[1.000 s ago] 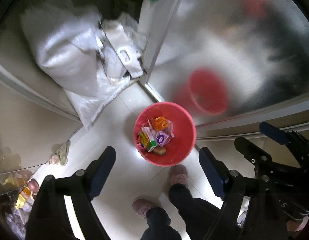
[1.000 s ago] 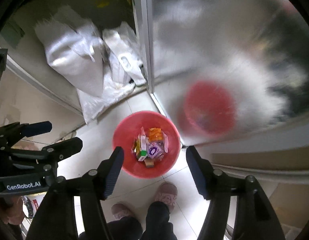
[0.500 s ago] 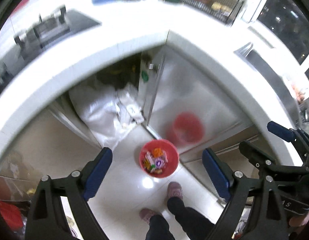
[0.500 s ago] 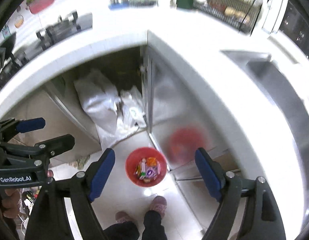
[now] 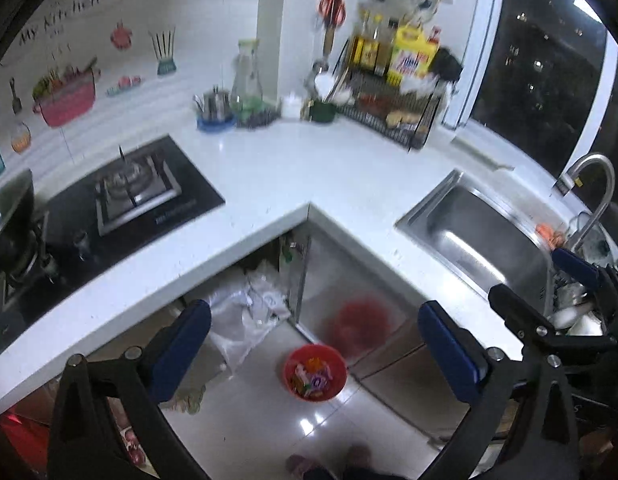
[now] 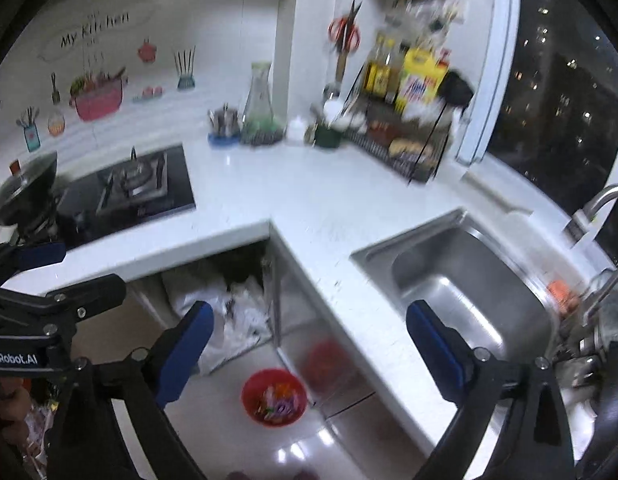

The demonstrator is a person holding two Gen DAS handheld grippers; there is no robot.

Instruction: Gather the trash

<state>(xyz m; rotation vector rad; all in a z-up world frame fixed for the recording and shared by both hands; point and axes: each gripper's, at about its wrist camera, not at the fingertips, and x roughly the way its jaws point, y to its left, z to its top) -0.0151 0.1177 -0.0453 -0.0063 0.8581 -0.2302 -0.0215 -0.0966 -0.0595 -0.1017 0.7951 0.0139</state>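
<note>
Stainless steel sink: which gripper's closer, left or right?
Right. The right gripper is open beside the stainless steel sink, one finger overlapping its basin in the right wrist view. The left gripper, also open, sits farther left, above the red plastic bin on the floor.

I count one round red plastic trash bin (image 5: 315, 372) on the floor below the white L-shaped countertop (image 5: 293, 184). On that countertop: one black gas hob (image 5: 121, 196), one steel sink (image 5: 481, 240), one black wire rack (image 5: 393, 116).
</note>
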